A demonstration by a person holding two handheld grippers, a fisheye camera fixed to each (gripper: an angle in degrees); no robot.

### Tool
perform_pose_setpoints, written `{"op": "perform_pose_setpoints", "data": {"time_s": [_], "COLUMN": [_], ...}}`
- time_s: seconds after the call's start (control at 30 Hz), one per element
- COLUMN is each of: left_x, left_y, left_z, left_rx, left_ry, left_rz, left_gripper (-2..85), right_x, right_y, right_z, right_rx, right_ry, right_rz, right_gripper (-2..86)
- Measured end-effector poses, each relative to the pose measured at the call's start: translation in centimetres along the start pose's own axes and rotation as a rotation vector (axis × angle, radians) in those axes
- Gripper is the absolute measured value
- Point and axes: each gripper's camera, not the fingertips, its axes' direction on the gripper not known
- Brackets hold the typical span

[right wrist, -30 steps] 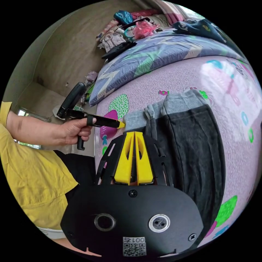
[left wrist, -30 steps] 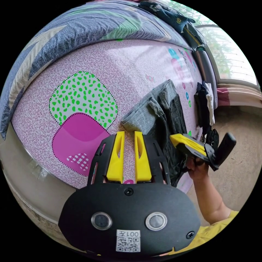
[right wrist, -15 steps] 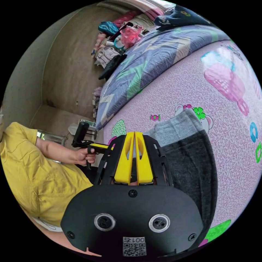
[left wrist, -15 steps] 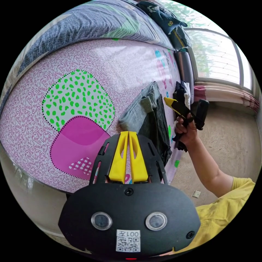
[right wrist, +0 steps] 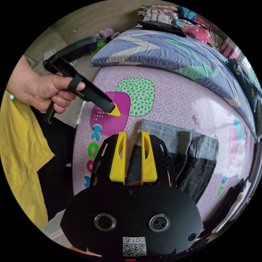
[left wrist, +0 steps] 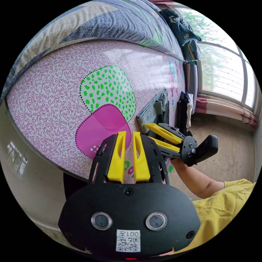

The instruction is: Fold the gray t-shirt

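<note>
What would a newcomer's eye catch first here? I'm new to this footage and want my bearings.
First the bed's pink patterned sheet with its green-dotted and magenta patch. On it, near the edge, lies the gray t-shirt, folded into a narrow stack. The right gripper hangs open above the shirt's near end, and the left gripper points at the magenta patch beside it.

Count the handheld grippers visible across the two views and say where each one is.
2. The left gripper hangs over the pink mat's near edge, jaws slightly apart and empty. The right gripper hovers open above the folded gray t-shirt, beside the left one.
</note>
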Motion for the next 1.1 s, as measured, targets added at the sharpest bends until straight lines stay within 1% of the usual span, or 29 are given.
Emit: {"op": "perform_pose_setpoints", "data": {"time_s": [0.1,0.2,0.27,0.3,0.33,0.4,0.43,0.47,0.5,0.57,0.67,0.77,0.87,0.97,1.1], "left_x": [-0.7,-0.8,-1.0,-1.1,-1.3,-1.6,-1.8,-1.9,-2.1,-2.7,-3.7,-4.9,-6.0,-6.5,-6.3], "left_y": [-0.8,-1.6,-2.2,-2.5,-2.8,-3.1,-3.2,-3.2,-3.2,-3.2,-3.1,-2.9,-2.9,-3.2,-4.0], "left_z": [0.4,1.1,1.7,2.0,2.3,2.7,2.9,3.0,3.1,3.2,3.5,3.5,3.5,3.6,4.0], "left_rx": [-0.004,-0.016,-0.037,-0.044,-0.046,-0.046,-0.043,-0.040,-0.034,-0.008,0.027,0.071,0.103,0.102,0.081], "left_ry": [0.009,0.030,0.048,0.058,0.068,0.076,0.074,0.071,0.071,0.093,0.157,0.195,0.238,0.255,0.279], "left_rz": [-0.004,0.016,0.025,0.027,0.032,0.045,0.064,0.078,0.106,0.145,0.218,0.270,0.258,0.248,0.248], "left_gripper": [0.1,0.4,0.8,1.1,1.3,1.8,2.2,2.4,2.7,3.0,2.5,1.2,0.1,0.2,1.2], "right_x": [-0.3,1.2,4.8,6.0,9.0,14.2,18.0,21.8,23.6,29.7,34.8,37.6,39.5,41.2,42.6], "right_y": [-0.4,-0.1,1.0,1.4,2.2,3.5,4.3,5.0,5.3,5.9,5.4,4.1,2.8,2.0,1.0], "right_z": [0.7,-0.8,-3.2,-3.9,-5.0,-6.4,-7.0,-7.5,-7.8,-7.9,-6.9,-5.4,-4.8,-4.4,-4.3], "right_rx": [-0.020,0.051,0.153,0.175,0.209,0.228,0.231,0.229,0.232,0.209,0.122,0.034,0.000,-0.009,-0.063], "right_ry": [0.098,0.054,-0.023,-0.039,-0.100,-0.195,-0.301,-0.355,-0.388,-0.480,-0.536,-0.605,-0.680,-0.779,-0.863], "right_rz": [0.003,0.047,0.129,0.153,0.183,0.235,0.249,0.294,0.303,0.328,0.298,0.215,0.146,0.116,0.084], "right_gripper": [6.8,5.9,5.0,4.7,4.5,4.6,4.9,5.2,5.4,6.2,6.8,7.1,7.1,7.0,6.7]}}
